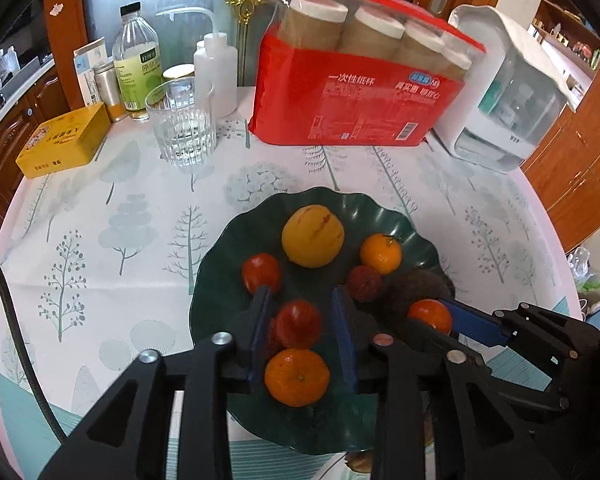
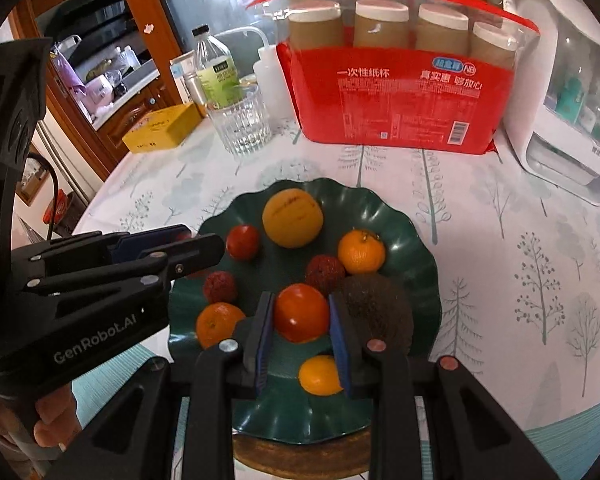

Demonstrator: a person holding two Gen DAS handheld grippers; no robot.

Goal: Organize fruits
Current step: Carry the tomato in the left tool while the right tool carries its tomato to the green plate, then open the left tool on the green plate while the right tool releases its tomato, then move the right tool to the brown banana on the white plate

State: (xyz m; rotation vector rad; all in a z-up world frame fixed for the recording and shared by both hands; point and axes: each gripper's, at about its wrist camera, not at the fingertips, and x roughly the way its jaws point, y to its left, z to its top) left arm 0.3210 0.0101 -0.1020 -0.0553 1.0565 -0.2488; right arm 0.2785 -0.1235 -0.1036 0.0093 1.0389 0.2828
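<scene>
A round table (image 1: 100, 200) with a tree-print cloth fills both views. At its back stand a red pack of paper cups (image 1: 356, 92) and a white dispenser (image 1: 512, 92). Near the front sits a dark green wavy-edged plate (image 1: 228, 280) holding the fruit – a large yellow melon-like fruit (image 1: 313, 235), a dark brown avocado (image 2: 374, 304), mandarins, tomatoes and lychees.

The right gripper (image 2: 300, 316) is over the plate, its blue-padded jaws touching both sides of a red-orange tomato (image 2: 301, 312), just beside the avocado. The left gripper (image 1: 300, 320) hangs over the plate's left part, jaws set wide, with a red tomato (image 1: 298, 323) and a mandarin (image 1: 297, 377) lying between them, untouched. A ribbed drinking glass (image 1: 184, 124) stands at the back left.
</scene>
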